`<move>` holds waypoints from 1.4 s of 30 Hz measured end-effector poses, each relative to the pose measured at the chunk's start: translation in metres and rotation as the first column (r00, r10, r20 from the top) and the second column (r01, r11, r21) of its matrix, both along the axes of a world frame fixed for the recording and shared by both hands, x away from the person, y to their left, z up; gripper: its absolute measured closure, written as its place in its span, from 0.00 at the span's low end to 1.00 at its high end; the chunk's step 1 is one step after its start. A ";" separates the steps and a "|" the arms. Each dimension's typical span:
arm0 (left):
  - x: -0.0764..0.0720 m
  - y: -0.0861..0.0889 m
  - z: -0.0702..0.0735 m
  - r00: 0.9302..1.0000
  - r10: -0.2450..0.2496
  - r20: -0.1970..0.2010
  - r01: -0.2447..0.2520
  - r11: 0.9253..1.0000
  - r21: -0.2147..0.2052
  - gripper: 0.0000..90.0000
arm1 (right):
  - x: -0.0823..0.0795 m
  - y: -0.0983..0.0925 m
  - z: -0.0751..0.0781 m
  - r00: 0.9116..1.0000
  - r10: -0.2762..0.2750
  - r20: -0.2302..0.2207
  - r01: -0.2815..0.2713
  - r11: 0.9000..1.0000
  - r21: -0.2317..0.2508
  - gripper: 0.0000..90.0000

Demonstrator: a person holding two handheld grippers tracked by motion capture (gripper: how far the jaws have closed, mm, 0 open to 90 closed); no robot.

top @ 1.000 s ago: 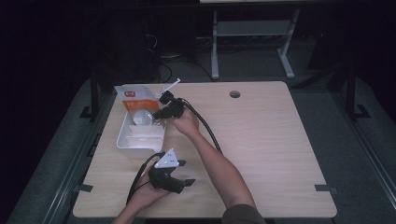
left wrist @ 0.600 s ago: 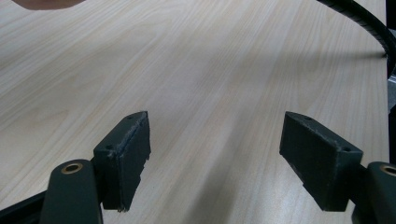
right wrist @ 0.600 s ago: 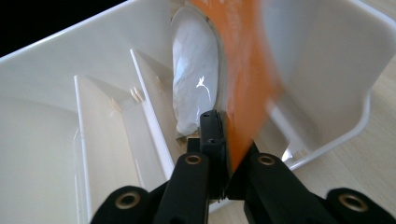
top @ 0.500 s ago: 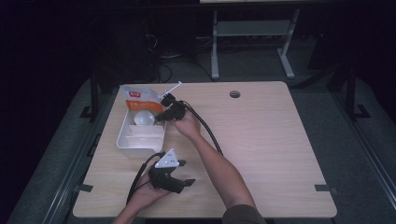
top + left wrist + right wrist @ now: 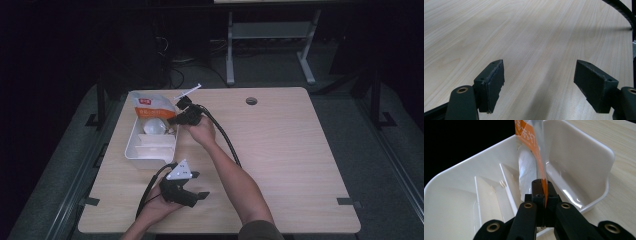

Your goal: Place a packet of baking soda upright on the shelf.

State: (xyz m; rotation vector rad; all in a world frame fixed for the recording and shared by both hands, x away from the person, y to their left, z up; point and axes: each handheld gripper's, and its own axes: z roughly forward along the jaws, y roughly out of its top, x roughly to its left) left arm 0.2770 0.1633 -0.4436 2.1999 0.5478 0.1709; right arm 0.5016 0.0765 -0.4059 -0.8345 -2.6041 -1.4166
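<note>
A clear bag point(image 5: 151, 111) with an orange label and white contents hangs into the far end of the white divided tray point(image 5: 135, 151). My right gripper point(image 5: 172, 121) is shut on the bag's edge, at the tray's right rim. In the right gripper view the jaws pinch the orange-edged bag point(image 5: 532, 150) over the tray point(image 5: 584, 152), the white contents low in a compartment. My left gripper point(image 5: 196, 198) rests near the table's front edge, open, with bare wood between its jaws point(image 5: 539, 82).
The tray has several compartments split by thin white walls point(image 5: 509, 185). Black cables trail from both grippers across the wooden table point(image 5: 290, 150). A round cable hole point(image 5: 251, 101) sits at the far middle. A metal stand point(image 5: 270, 35) is beyond the table.
The right gripper has carried the bag a little nearer, lowering its white contents further into the tray. The left gripper has stayed put.
</note>
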 end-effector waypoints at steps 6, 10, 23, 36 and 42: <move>0.001 0.001 0.000 1.000 0.001 -0.007 -0.001 1.000 -0.004 0.27 | -0.003 0.001 0.004 1.000 0.018 0.013 -0.018 1.000 -0.003 0.93; 0.002 0.002 0.000 1.000 0.007 -0.006 -0.007 1.000 -0.006 0.27 | -0.004 -0.009 0.009 1.000 0.014 0.013 -0.014 1.000 0.007 0.90; 0.003 0.001 -0.001 1.000 0.015 -0.003 -0.015 1.000 -0.002 0.26 | -0.010 -0.048 0.019 1.000 0.004 0.009 -0.004 0.999 0.044 0.79; 0.006 0.002 -0.001 1.000 0.026 -0.009 -0.026 1.000 -0.005 0.26 | -0.020 -0.089 0.028 1.000 -0.005 0.006 0.004 0.997 0.075 0.69; 0.007 0.001 -0.002 1.000 0.030 -0.011 -0.030 1.000 0.001 0.25 | -0.023 -0.104 0.032 1.000 -0.005 0.002 0.005 0.996 0.084 0.66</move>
